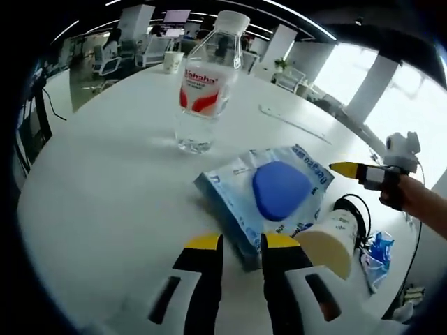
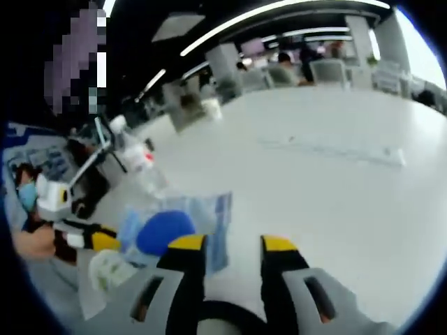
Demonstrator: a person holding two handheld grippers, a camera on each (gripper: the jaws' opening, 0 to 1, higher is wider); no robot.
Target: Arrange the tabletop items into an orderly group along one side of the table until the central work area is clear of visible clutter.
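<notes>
A clear water bottle [image 1: 202, 84] with a red and white label stands upright on the white table [image 1: 105, 181]. Nearer lies a blue packet [image 1: 230, 195] holding a blue oval pad [image 1: 281, 190]. My left gripper [image 1: 241, 243] is open, and the packet's near corner reaches into the gap between its jaws. A white cup [image 1: 332, 241] lies on its side at the right of the packet. My right gripper [image 1: 346, 168] comes in from the right, held by a hand [image 1: 419, 199]. In the right gripper view my right gripper [image 2: 232, 244] stands open just short of the packet [image 2: 206, 213], with the left gripper [image 2: 94, 239] at the left.
A black cable [image 1: 360, 209] and a crumpled blue wrapper [image 1: 377, 252] lie at the table's right edge. A long thin white strip [image 1: 293, 124] lies further back, and a paper cup [image 1: 173, 61] stands at the far edge. Office chairs and desks lie beyond.
</notes>
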